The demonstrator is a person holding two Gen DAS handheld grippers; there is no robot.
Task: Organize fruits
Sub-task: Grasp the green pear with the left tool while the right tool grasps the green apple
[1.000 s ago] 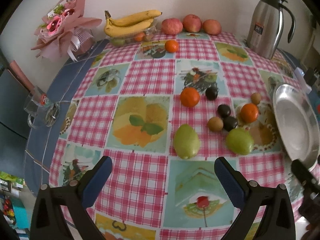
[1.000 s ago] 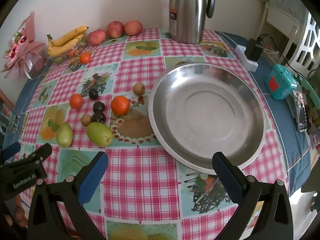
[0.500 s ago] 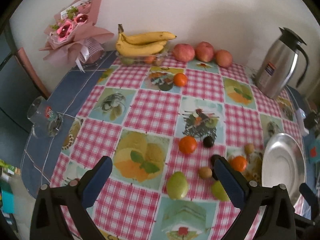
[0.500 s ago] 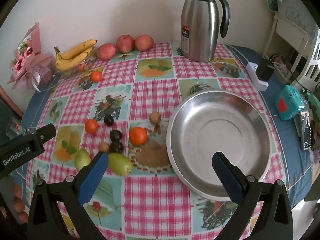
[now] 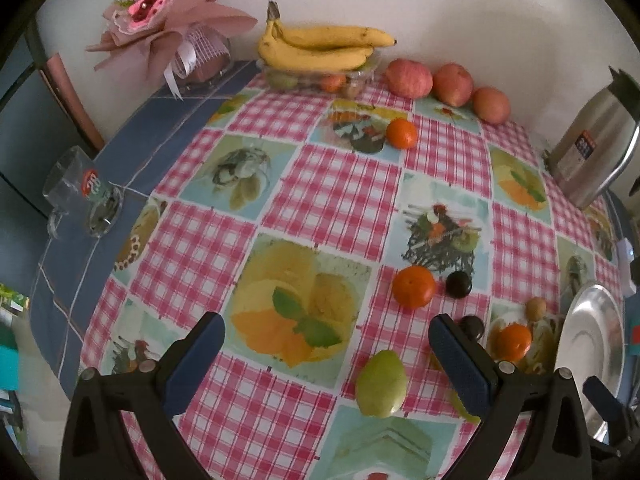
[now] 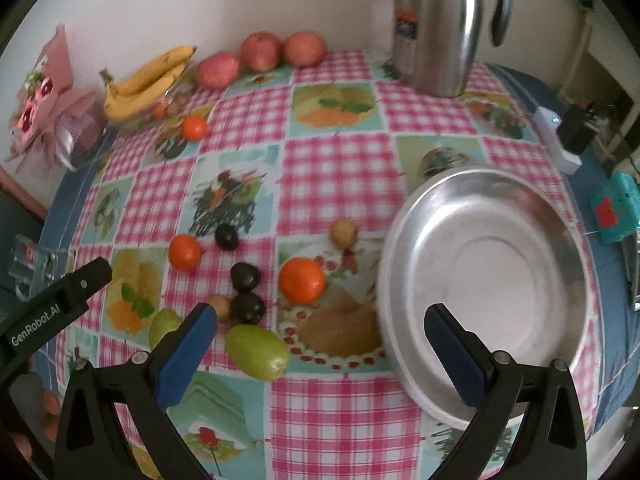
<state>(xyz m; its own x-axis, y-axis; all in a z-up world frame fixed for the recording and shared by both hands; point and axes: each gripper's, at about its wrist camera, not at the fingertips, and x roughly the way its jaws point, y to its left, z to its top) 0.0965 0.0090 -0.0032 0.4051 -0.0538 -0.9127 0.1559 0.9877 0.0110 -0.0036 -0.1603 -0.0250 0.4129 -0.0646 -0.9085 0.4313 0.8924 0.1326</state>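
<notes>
Presently we note both sets of fingers (image 5: pixel 460 364) (image 6: pixel 452 356) spread and empty; we advise approaching the near green mango (image 6: pixel 256 352) squarely, then lowering it into the steel plate (image 6: pixel 486 292).

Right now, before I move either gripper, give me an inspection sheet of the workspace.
Surface: checked tablecloth, flat.
Job's things: metal dish empty; three oranges, two green fruits, dark plums and small brown fruits loose to its left.
Clutter: bananas, three apples, jug, bouquet, glass.
Grippers: left gripper open, empty; right gripper open, empty.
Cables: charger with leads at the table's right edge.
Surroundings: white wall behind.
</notes>
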